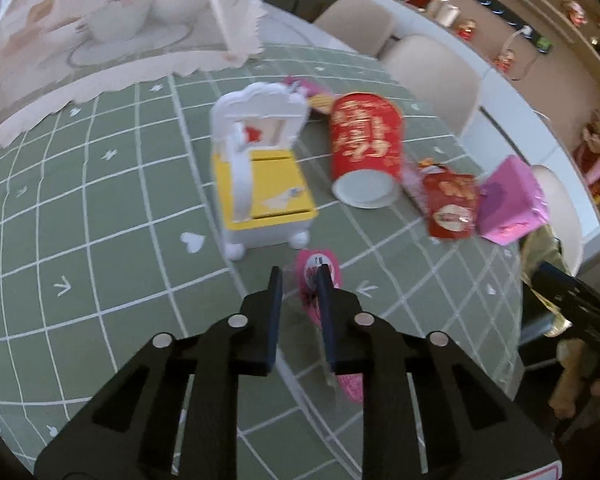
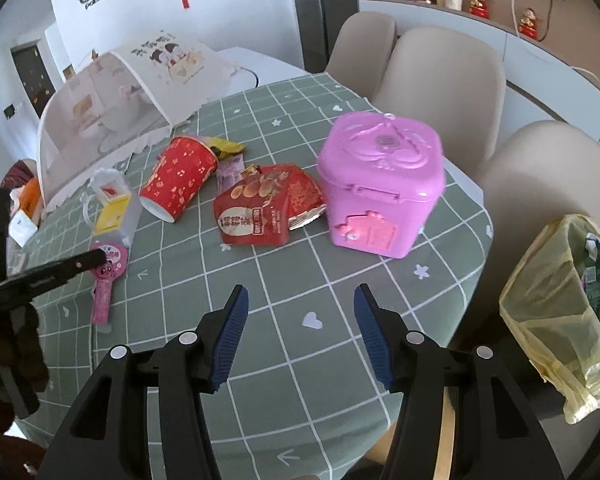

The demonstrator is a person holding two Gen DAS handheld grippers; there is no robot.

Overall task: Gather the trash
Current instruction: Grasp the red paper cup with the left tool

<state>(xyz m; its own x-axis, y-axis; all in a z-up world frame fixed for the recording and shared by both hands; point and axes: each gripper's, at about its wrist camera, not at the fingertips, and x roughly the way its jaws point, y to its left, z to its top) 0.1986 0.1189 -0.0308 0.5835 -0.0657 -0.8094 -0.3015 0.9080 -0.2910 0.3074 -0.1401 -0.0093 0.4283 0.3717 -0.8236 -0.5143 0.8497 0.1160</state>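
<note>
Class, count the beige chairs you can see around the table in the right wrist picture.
3: the far chair, the middle chair and the nearest chair, all along the table's right side. Others may be hidden.

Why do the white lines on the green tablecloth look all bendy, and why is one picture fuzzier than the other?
Left wrist view: the fisheye lens bends the tablecloth grid into curves, and the red cup and toy chair look smeared by blur. Right wrist view: the lines curve too, but the pink box and snack bag look sharper; the corners are dark.
</note>
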